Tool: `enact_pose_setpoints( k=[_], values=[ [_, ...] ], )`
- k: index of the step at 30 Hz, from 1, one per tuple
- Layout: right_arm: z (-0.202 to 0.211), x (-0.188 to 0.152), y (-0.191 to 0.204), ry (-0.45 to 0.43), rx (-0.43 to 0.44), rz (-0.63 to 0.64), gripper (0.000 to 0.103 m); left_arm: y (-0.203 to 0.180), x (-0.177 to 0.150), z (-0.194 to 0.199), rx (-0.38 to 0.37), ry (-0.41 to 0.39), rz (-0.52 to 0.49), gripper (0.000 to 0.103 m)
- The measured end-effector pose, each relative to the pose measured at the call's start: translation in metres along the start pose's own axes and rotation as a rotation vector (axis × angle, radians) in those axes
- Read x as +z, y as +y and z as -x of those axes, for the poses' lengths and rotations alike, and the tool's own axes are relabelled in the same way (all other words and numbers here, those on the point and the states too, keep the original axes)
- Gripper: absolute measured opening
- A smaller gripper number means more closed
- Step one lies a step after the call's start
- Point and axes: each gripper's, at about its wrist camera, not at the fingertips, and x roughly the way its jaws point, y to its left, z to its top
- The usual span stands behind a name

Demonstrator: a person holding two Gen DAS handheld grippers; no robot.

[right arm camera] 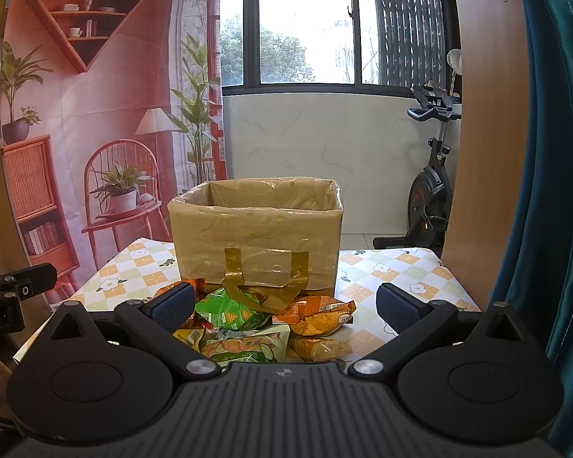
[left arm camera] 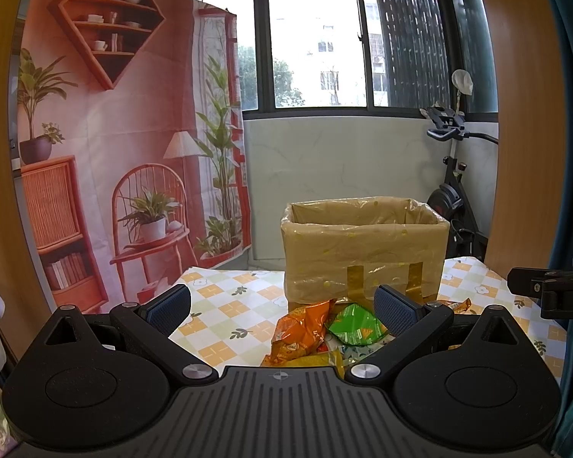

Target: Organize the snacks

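You are facing a window alcove with a printed pink backdrop hung on the left, and in front of you stands a table [right arm camera: 393, 267] covered in a checked cloth of yellow, green and white squares with small flowers. On it sits a tall cardboard box wrapped in clear plastic and brown tape [right arm camera: 256, 236], its top open; from either view you cannot see whether anything lies inside.

The snacks are heaped on the table just in front of the box, touching its base — a crinkled green foil bag [right arm camera: 229, 311] on top, an orange chip bag [right arm camera: 319, 315] to its right, a pale packet printed with cucumber slices [right arm camera: 248, 345] nearest you, and a yellow packet [right arm camera: 319, 347] beside that. In the left view the same pile shows as an orange bag [left arm camera: 300, 330] and the green one [left arm camera: 357, 324].

Your left gripper [left arm camera: 282, 303] is spread wide and carries nothing, hovering above the near left of the heap. Your right gripper [right arm camera: 284, 303] is likewise released and empty, its fingers straddling the pile without touching it.

By the look of it you are at the very start — no packet is picked yet. The next move calls for lowering one gripper onto a single bag, likely the green one on top, and closing gently: these packets are slippery, air-filled and crush easily, and neighbours may drag along as you lift toward the box opening.
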Motion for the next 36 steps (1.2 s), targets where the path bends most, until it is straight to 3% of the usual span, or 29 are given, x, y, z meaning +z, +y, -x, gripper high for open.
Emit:
enact_pose_setpoints(
  k=[28,33,36],
  values=[
    [-0.003,-0.005,-0.004,-0.011,0.012,-0.007,0.103,0.011,0.0,-0.008,-0.011,0.002,0.036,0.103],
    [-0.016,0.003,-0.018,-0.049,0.027,-0.041,0.103,0.018,0.007,-0.029,0.065,-0.018,-0.004,0.103],
    [-0.029,0.01,-0.03,-0.075,0.027,-0.082,0.103,0.026,0.009,-0.05,0.106,0.013,-0.012,0.103]
  ],
)
